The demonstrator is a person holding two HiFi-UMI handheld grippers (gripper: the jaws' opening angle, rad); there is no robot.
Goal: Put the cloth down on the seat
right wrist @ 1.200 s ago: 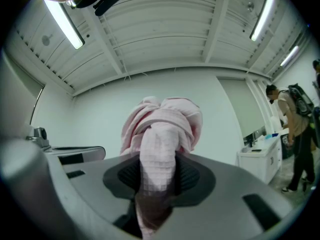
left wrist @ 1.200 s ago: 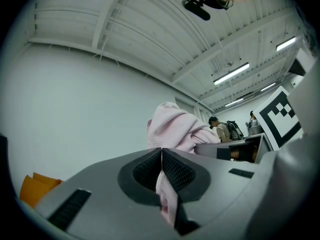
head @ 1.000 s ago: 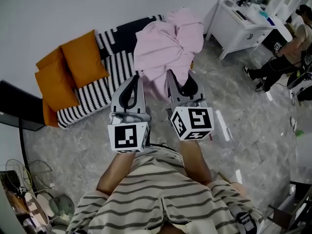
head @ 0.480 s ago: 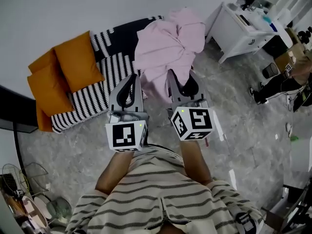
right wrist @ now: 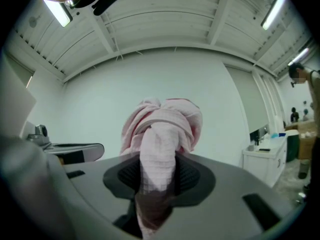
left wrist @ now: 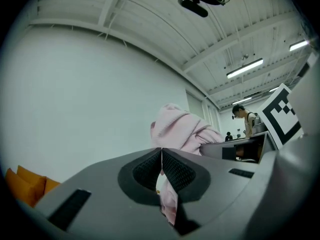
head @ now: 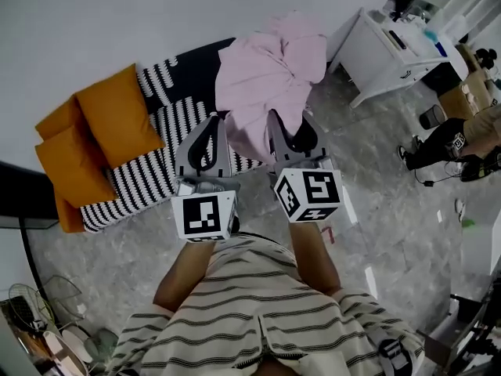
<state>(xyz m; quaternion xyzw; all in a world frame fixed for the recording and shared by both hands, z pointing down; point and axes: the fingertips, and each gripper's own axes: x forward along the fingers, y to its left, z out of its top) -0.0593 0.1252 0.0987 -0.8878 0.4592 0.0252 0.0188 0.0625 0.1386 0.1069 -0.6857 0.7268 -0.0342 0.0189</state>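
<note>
Pink and crumpled, the cloth (head: 270,73) bunched up at twelve o'clock from my grippers, over the striped seat's (head: 153,159) three o'clock end. I held both side by side, tips forward: left gripper (head: 211,124) pinching a thin edge, right gripper (head: 288,124) clamping a thick fold.

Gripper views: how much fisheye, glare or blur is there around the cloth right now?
Left gripper view: strong fisheye, dark rim, ceiling beams bowed, pink cloth fairly sharp. Right gripper view: same bending, strip light blown out at top left, cloth weave readable. Head view: evenly lit, no glare on the cloth.
</note>
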